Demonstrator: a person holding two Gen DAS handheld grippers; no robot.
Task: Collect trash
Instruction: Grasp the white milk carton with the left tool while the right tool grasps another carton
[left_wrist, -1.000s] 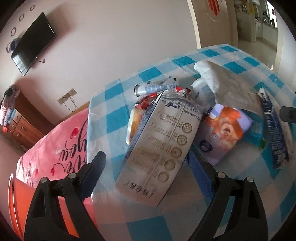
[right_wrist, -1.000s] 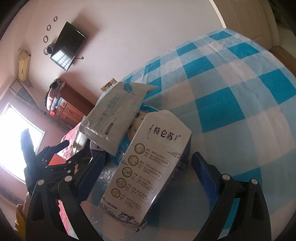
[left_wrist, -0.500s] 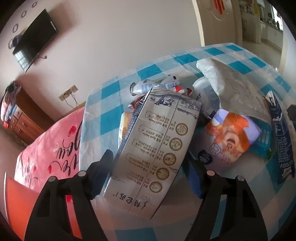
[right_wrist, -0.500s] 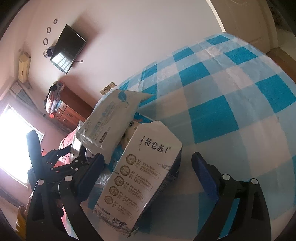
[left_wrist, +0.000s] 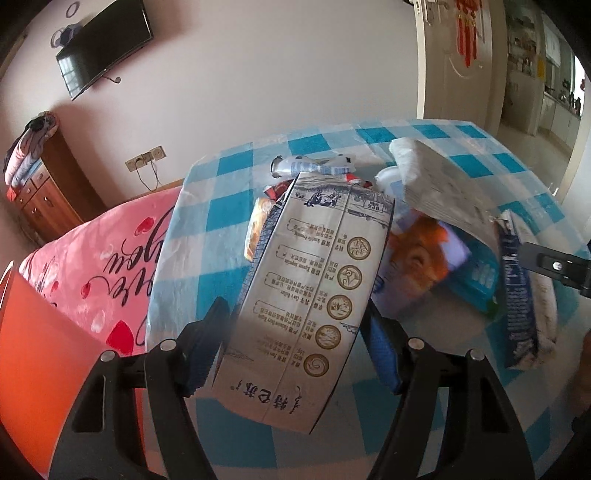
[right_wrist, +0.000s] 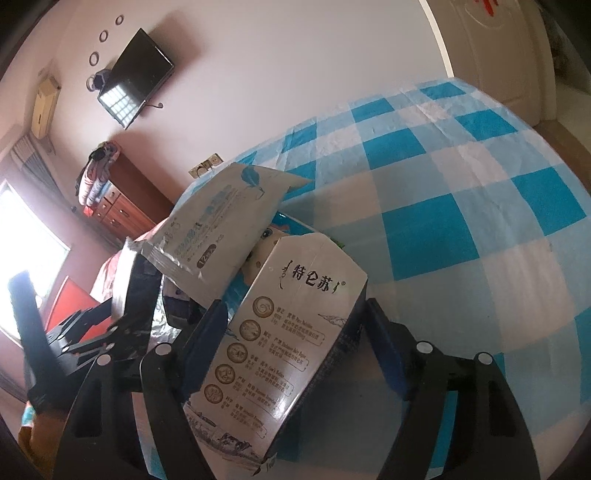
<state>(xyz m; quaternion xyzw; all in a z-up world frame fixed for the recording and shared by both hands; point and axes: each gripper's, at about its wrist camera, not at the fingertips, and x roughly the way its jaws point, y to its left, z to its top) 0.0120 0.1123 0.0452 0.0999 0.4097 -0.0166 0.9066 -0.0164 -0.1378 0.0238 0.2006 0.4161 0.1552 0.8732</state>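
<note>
A white milk carton (left_wrist: 314, 295) with gold medallions and a dark blue side lies between the fingers of my left gripper (left_wrist: 295, 347), which has closed onto it. A second carton of the same kind (right_wrist: 277, 354) sits between the fingers of my right gripper (right_wrist: 291, 343), also closed on it. Between them lies a pile of trash: a silver-white wet-wipe pack (right_wrist: 218, 236), an orange-and-purple wrapper (left_wrist: 421, 266), a blue pack (left_wrist: 476, 277) and a crumpled bottle (left_wrist: 314, 166). The right gripper's carton (left_wrist: 524, 291) shows at the right of the left wrist view.
The trash lies on a table with a blue-and-white checked cloth (right_wrist: 461, 184). A pink bedspread (left_wrist: 103, 266) and an orange bin or panel (left_wrist: 33, 350) are left of the table. A wall, TV and wooden dresser (left_wrist: 44, 184) stand behind.
Both grippers have moved in and narrowed around their cartons; one second ago their fingers stood wide of them.
</note>
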